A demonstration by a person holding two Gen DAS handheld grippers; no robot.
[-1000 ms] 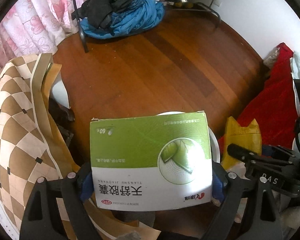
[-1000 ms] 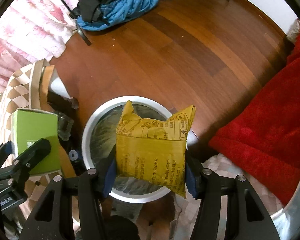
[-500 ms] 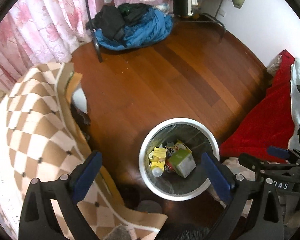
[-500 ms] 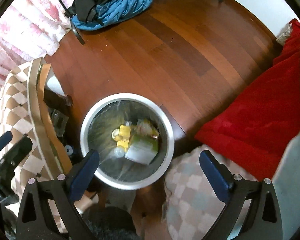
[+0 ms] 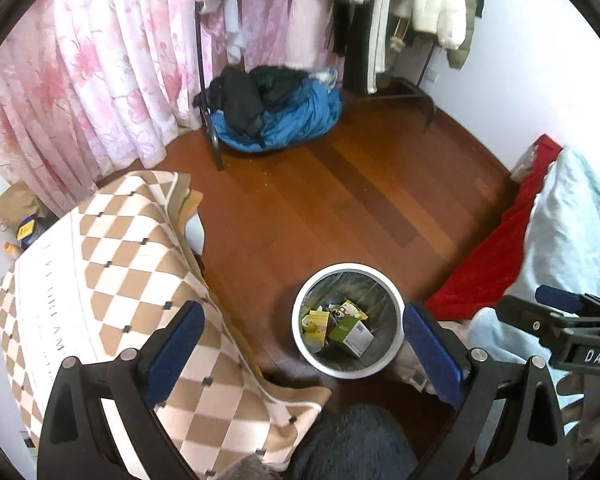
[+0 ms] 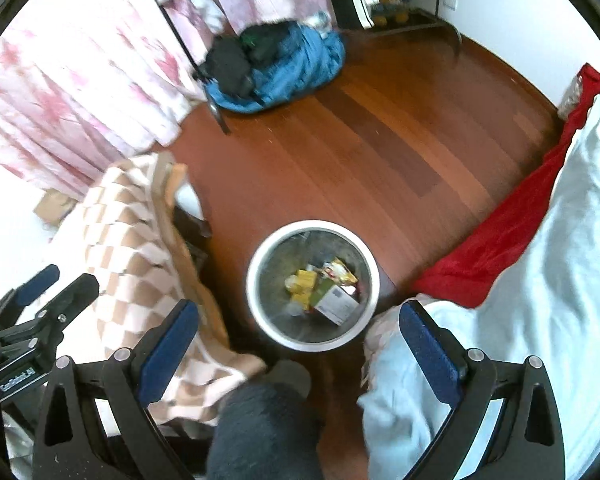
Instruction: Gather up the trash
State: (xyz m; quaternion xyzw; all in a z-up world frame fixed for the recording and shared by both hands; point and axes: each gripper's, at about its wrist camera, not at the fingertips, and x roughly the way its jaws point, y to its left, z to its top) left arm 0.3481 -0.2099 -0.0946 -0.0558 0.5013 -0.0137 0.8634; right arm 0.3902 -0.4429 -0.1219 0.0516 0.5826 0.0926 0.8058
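Left hand-held gripper: spread, empty, lower frame.
Right hand-held gripper: spread, empty.
Bin: lower centre, holds green box, yellow packet.

floor: reddish wood | curtain: pink floral | wall: white | clothes rack: full | bed: right

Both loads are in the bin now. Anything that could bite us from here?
Some. Both the left gripper and right gripper hang open and empty above the white bin, which sits squeezed between the checked blanket and red blanket; either could snag a descending finger. The green box lies loose on top.
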